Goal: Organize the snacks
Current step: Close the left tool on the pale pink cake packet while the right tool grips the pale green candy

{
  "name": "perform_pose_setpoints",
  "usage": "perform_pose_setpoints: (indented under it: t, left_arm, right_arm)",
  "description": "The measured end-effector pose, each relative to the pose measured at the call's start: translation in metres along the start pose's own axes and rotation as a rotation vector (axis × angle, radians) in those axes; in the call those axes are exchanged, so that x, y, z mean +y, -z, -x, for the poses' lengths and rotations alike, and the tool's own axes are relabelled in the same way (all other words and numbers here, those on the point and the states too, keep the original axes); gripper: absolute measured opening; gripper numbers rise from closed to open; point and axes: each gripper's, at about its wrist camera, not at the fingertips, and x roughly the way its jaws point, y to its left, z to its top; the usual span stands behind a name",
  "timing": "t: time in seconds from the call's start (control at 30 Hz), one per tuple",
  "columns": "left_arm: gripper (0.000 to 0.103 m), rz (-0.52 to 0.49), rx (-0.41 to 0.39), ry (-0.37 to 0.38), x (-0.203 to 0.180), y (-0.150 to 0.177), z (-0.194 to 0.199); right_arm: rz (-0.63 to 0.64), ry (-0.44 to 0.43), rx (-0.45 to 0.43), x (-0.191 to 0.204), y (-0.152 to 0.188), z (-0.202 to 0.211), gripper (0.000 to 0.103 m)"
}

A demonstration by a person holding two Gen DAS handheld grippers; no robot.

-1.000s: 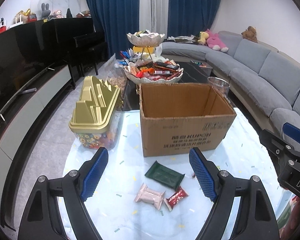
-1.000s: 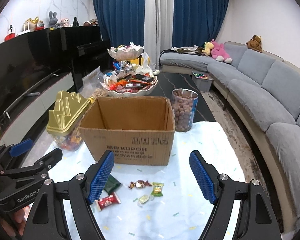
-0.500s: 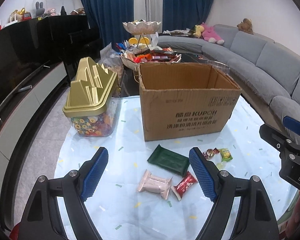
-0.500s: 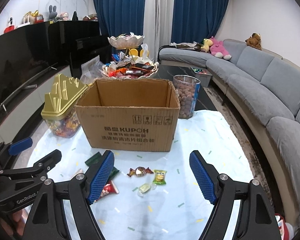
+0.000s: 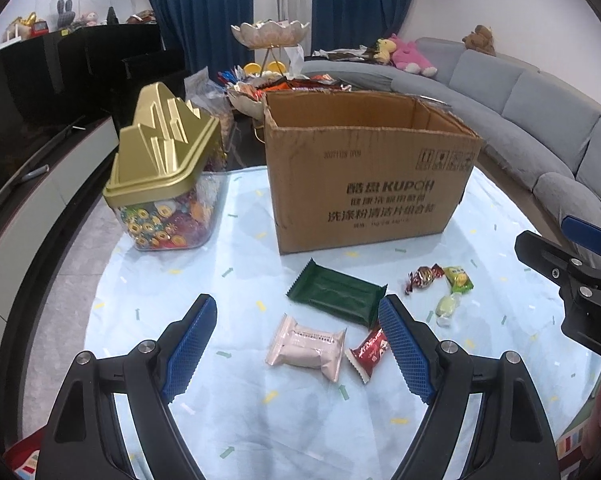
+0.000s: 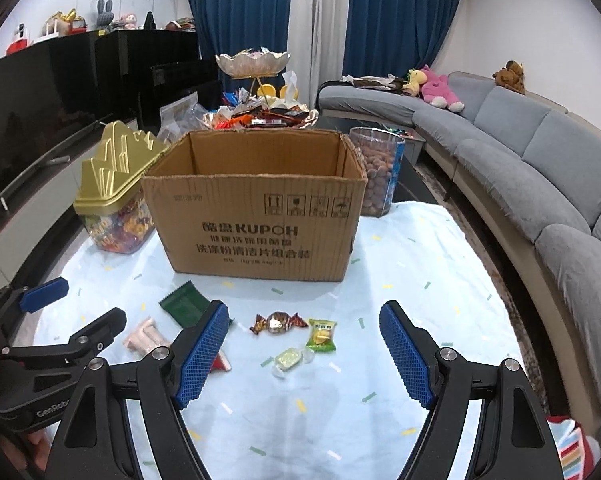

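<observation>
Nearest the cameras, the left gripper [image 5: 296,338] and the right gripper [image 6: 302,350] are held above the counter [image 6: 420,264] with jaws spread wide and nothing between them. Just beyond, six loose snacks are seen on the counter's near half: a pink packet [image 5: 306,346], a red candy [image 5: 370,350], a green wafer packet [image 5: 338,292], a foil-wrapped candy [image 6: 277,322], a yellow-green packet [image 6: 321,334] and a pale sweet [image 6: 287,359]. Farther back, the cardboard box [image 6: 256,216] is seen open near the counter's middle; what little of its inside shows is bare. The sorting is judged barely begun, with every loose piece left to collect.
</observation>
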Motion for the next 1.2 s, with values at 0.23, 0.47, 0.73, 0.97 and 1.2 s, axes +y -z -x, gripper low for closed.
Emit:
perform_pose_setpoints:
  t: [0.23, 0.47, 0.73, 0.97, 1.2]
  left_arm:
    - [0.083, -0.021, 0.01, 0.027, 0.002, 0.01, -0.013]
    - [0.083, -0.077, 0.019, 0.076, 0.003, 0.014, -0.029]
    - [0.082, -0.105, 0.071, 0.138, 0.006, 0.019, -0.049]
    - [0.08, -0.092, 0.115, 0.161, 0.01, 0.024, -0.062]
    - [0.076, -0.12, 0.136, 0.184, 0.014, 0.025, -0.067]
  right_arm:
    - [0.002, -0.008, 0.029, 0.005, 0.014, -0.016, 0.078]
    - [-0.009, -0.001, 0.06, 0.006, 0.025, -0.031, 0.078]
    - [-0.025, 0.008, 0.09, 0.009, 0.033, -0.048, 0.078]
    - [-0.035, 0.009, 0.118, 0.012, 0.041, -0.063, 0.078]
    - [-0.037, 0.007, 0.142, 0.013, 0.047, -0.074, 0.078]
